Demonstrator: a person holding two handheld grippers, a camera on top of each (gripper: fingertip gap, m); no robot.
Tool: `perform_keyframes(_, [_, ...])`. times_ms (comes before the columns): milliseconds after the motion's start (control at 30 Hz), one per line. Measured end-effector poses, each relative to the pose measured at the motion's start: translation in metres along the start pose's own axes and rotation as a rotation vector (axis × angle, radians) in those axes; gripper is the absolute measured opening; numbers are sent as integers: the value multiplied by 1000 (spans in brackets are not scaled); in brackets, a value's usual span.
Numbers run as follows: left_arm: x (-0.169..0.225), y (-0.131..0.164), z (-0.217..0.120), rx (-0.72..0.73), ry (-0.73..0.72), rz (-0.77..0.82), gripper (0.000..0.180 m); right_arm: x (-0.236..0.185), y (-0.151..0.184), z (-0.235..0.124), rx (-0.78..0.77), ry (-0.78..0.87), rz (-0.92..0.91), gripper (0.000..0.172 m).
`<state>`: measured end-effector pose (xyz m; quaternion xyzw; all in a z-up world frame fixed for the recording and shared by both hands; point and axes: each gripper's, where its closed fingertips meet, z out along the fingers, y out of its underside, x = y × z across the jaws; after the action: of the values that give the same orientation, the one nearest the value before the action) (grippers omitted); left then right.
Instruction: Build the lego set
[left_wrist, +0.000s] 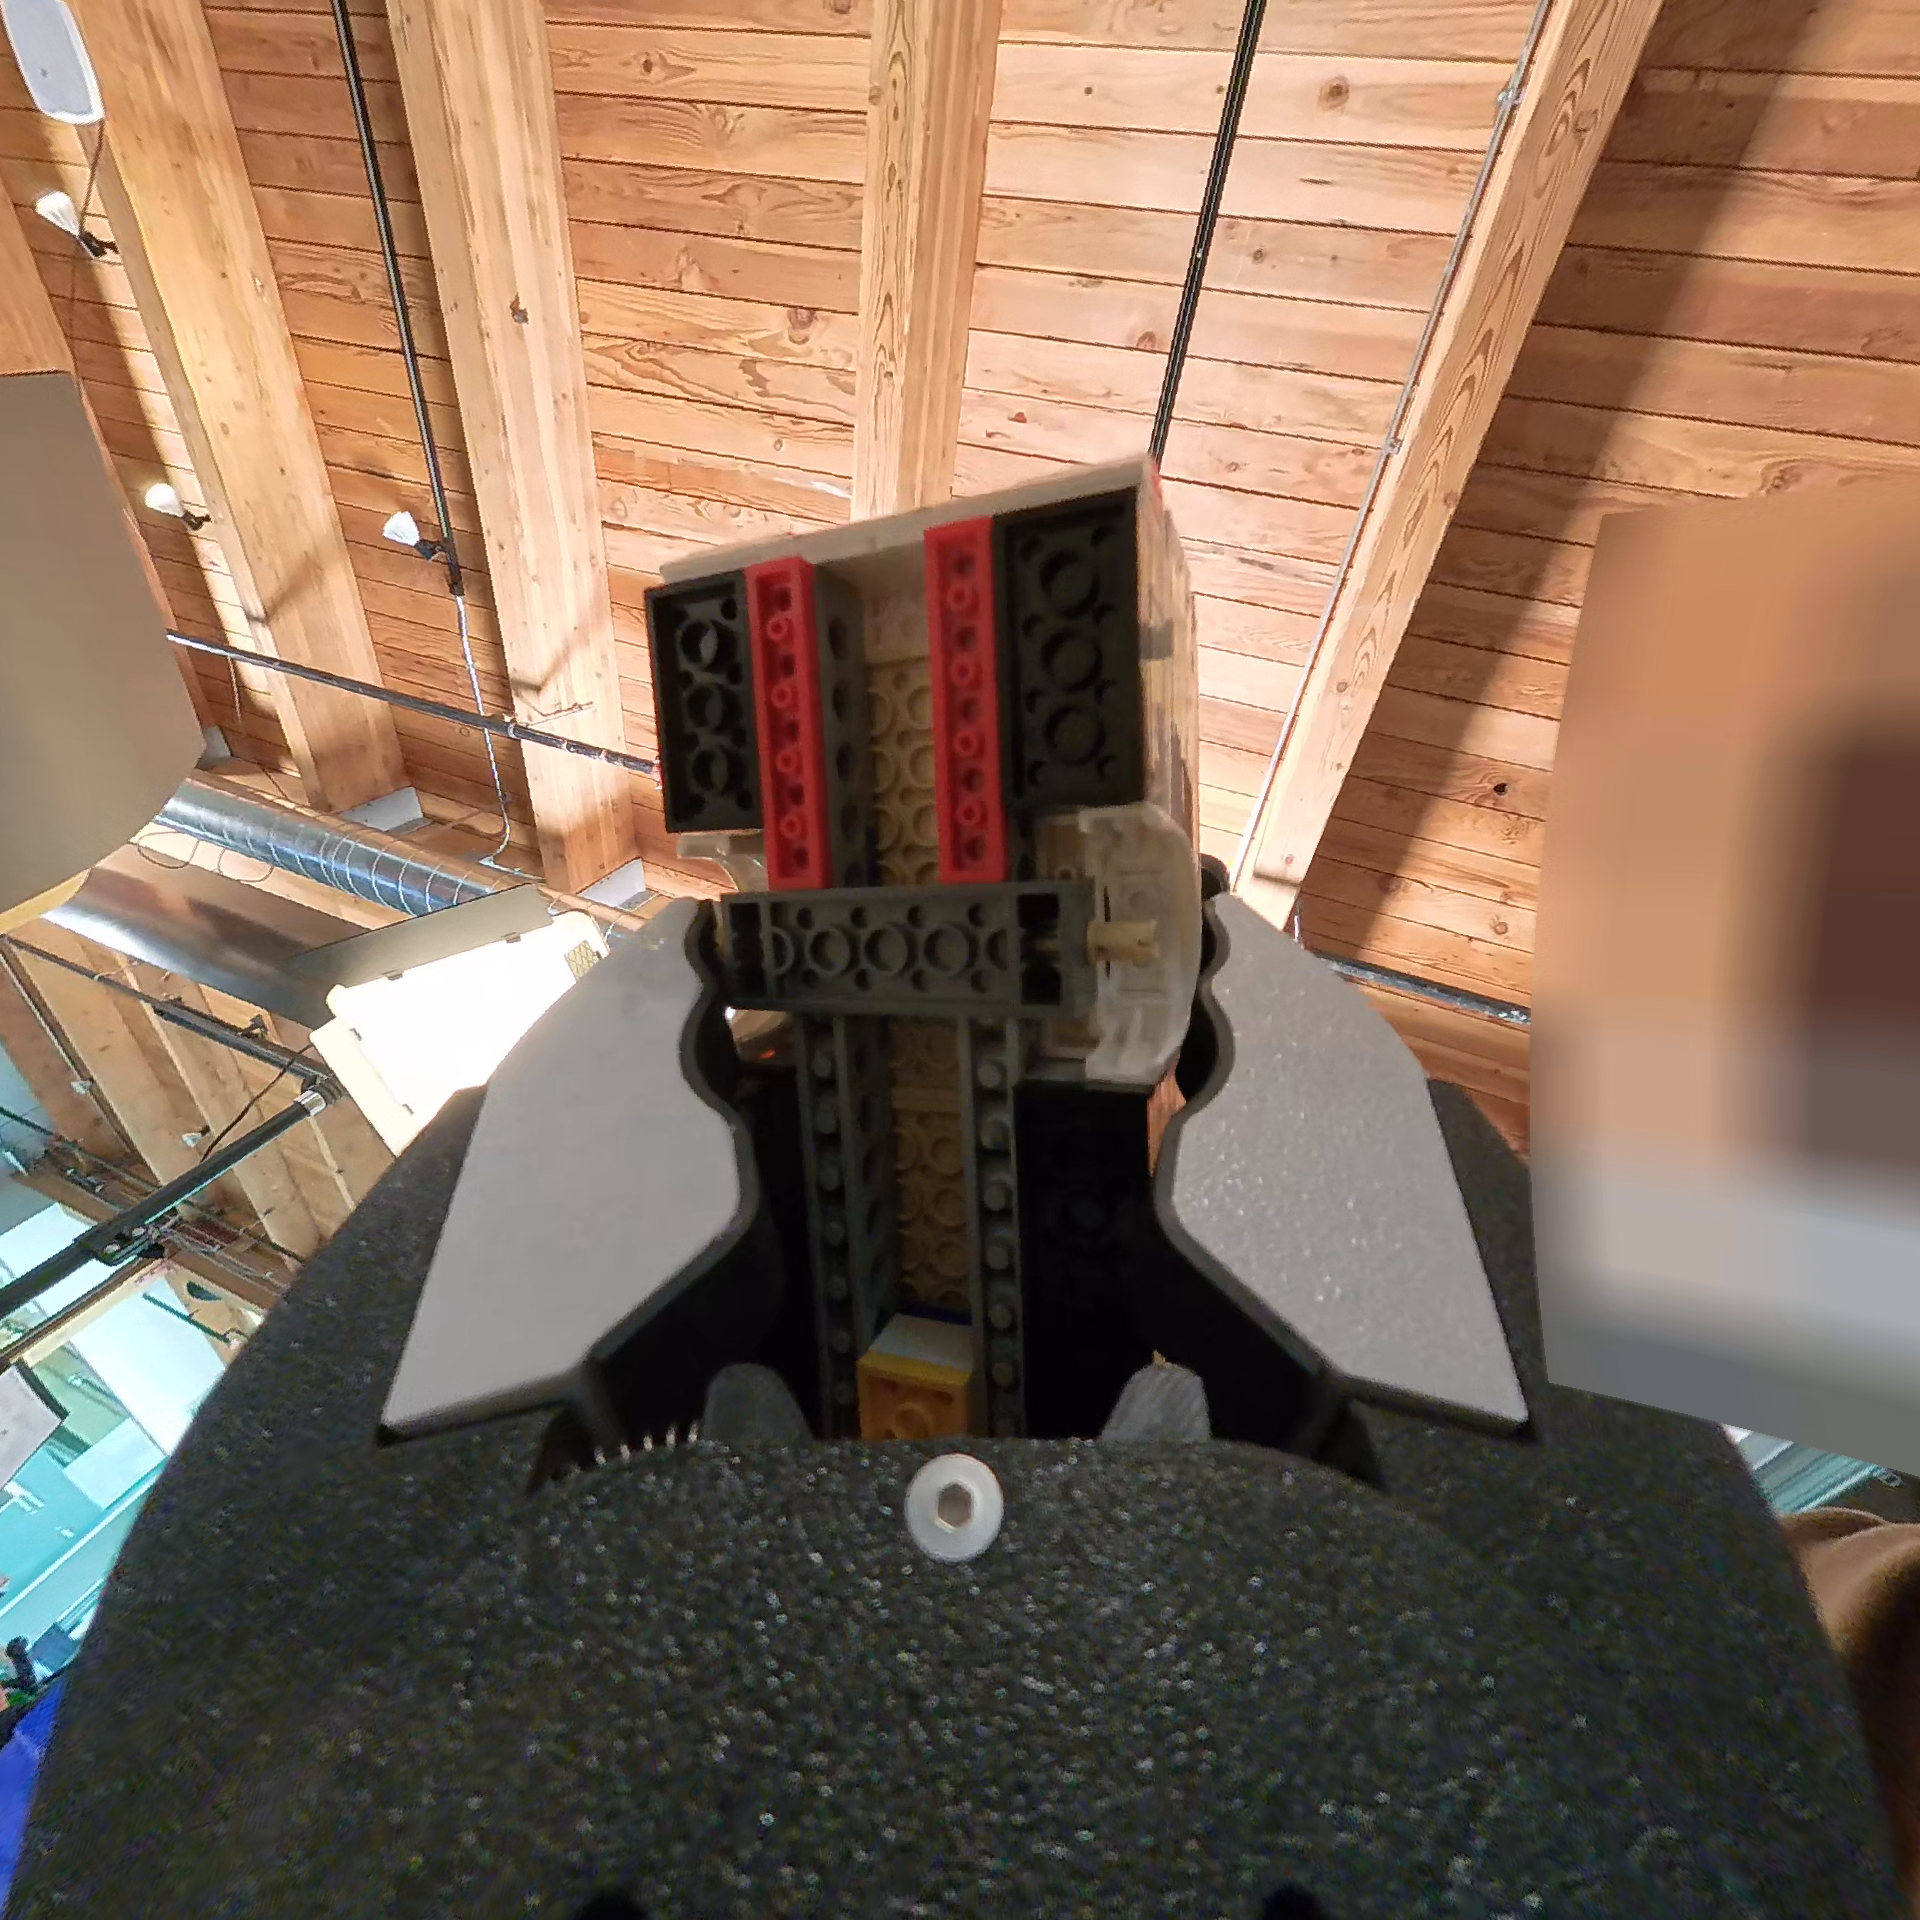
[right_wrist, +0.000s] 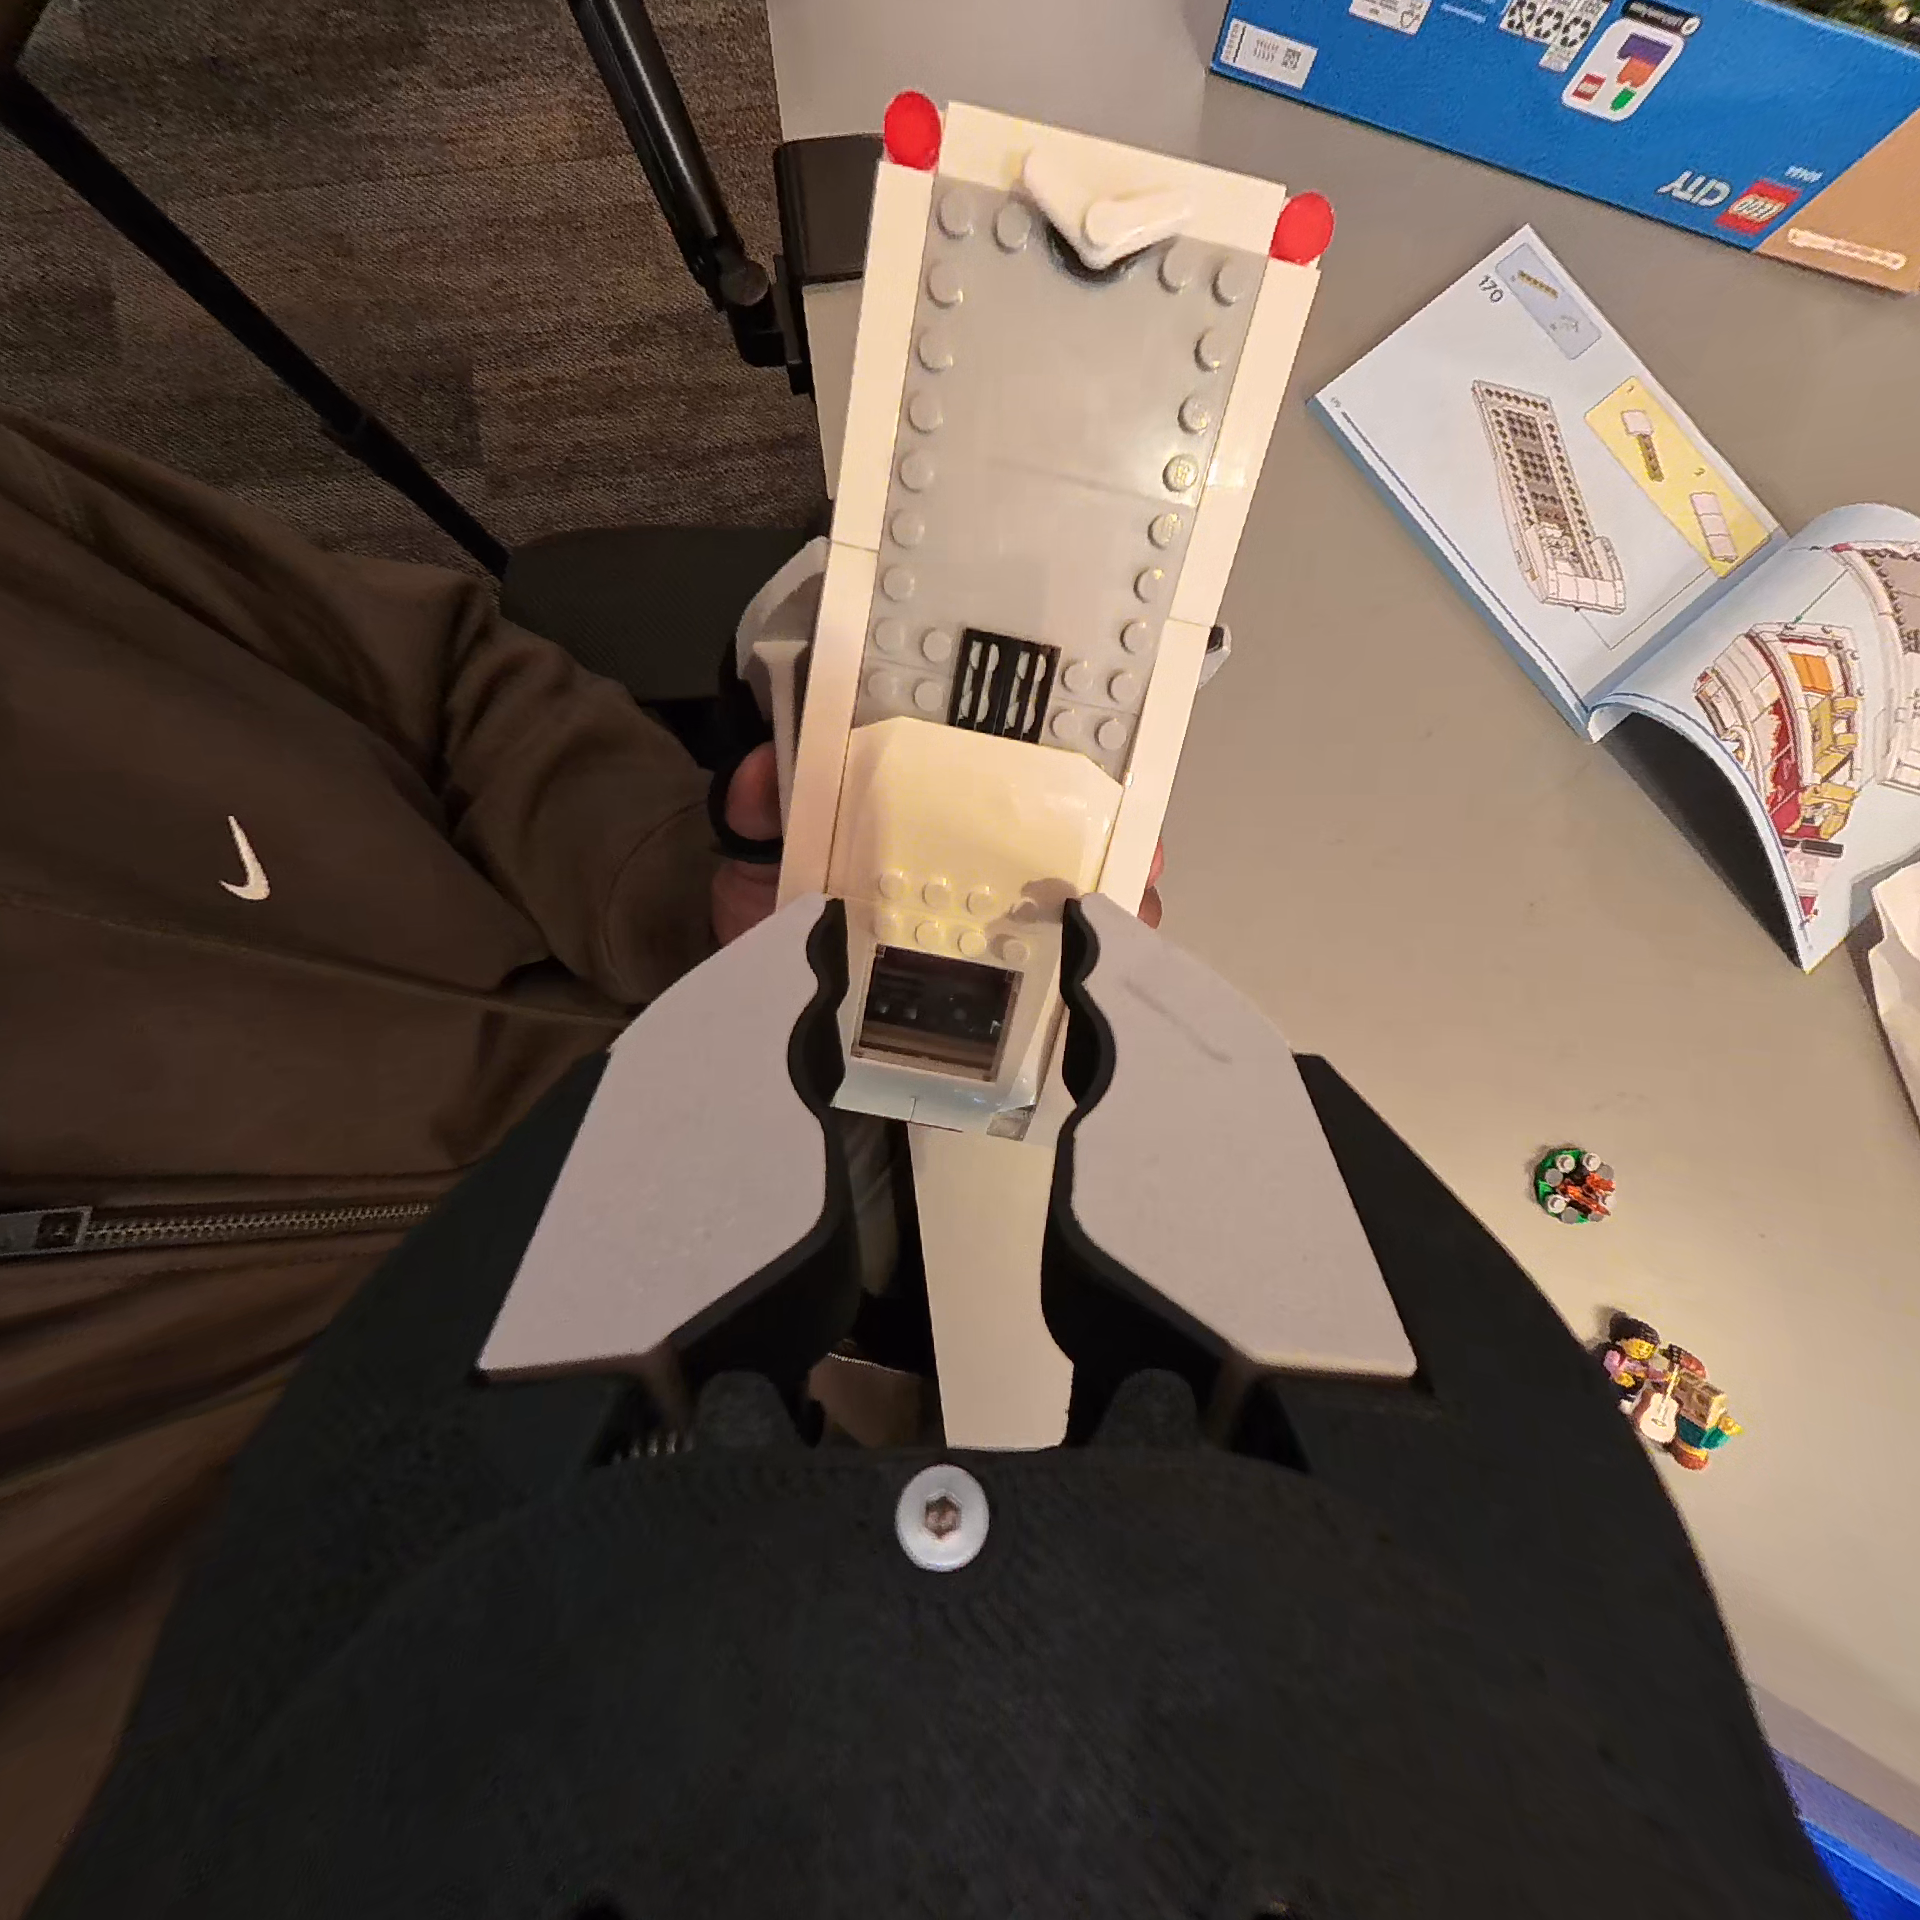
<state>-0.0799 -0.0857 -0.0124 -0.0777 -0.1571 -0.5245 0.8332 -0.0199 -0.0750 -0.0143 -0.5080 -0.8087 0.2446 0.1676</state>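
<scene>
Left wrist view: left gripper (left_wrist: 951, 940) spread wide, clamping the brick model's underside (left_wrist: 914, 727) across dark cross plate and clear wheel arch (left_wrist: 1138, 935).
Risk: the arch could pop off under side pressure.
Right wrist view: right gripper (right_wrist: 945, 997) clenched on the model's white cab end (right_wrist: 935, 1013), held above the table (right_wrist: 1403, 883).
Risk: opposing pulls may split it.
Hidden: left gripper mostly behind the model; pad contact partly obscured.

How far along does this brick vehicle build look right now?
Done: the white brick vehicle has a body, a studded grey top and two red lights; its underside shows layered plates. In hand: the right gripper fingers press its cab sides; it also sits between the left gripper fingers, contact unclear. Seemingly left: top studs are bare, the instruction booklet lies open, and minifigures sit loose on the table.
</scene>
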Motion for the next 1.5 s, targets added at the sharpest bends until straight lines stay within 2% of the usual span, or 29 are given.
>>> perform_keyframes(300, [0,-4,-1,8,12,4,85,0,-3,2,-3,11,-5,40])
perform_keyframes(433, [14,-7,4,-9,70,53,85,-5,-16,-8,84,22,-16,45])
perform_keyframes(833, [16,-14,2,28,58,93,85,-11,-6,-2,120,74,-10,56])
perform_keyframes(1500, [19,-9,1,9,65,88,85,-12,0,-1,123,46,4,57])
